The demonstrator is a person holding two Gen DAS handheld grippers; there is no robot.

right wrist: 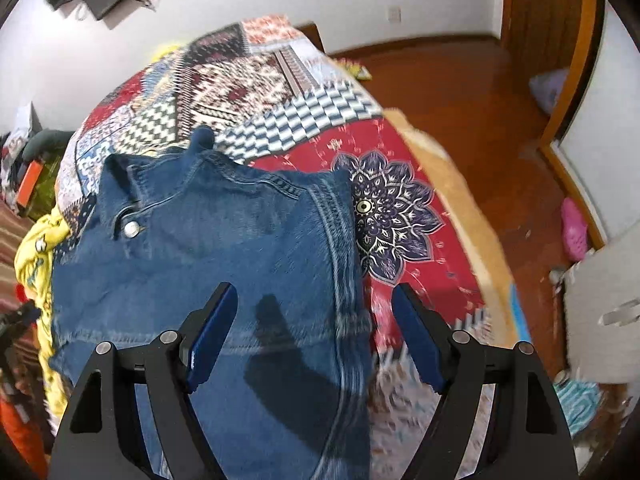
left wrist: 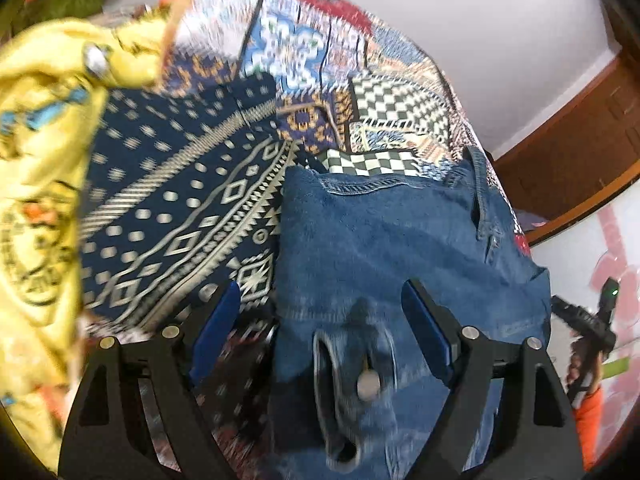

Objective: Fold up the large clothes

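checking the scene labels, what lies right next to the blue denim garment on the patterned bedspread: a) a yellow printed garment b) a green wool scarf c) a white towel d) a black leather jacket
a, a crumpled yellow printed garment lies at the edge of the blue denim garment on the patterned bedspread.

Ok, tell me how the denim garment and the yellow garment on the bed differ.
The denim garment is plain blue and lies spread fairly flat in front of both claws; the yellow garment carries printed graphics and sits bunched up beside it, off to the left. The denim shows stitched seams and a metal button; the yellow looks softer and crumpled. Both rest on the patchwork bedspread.
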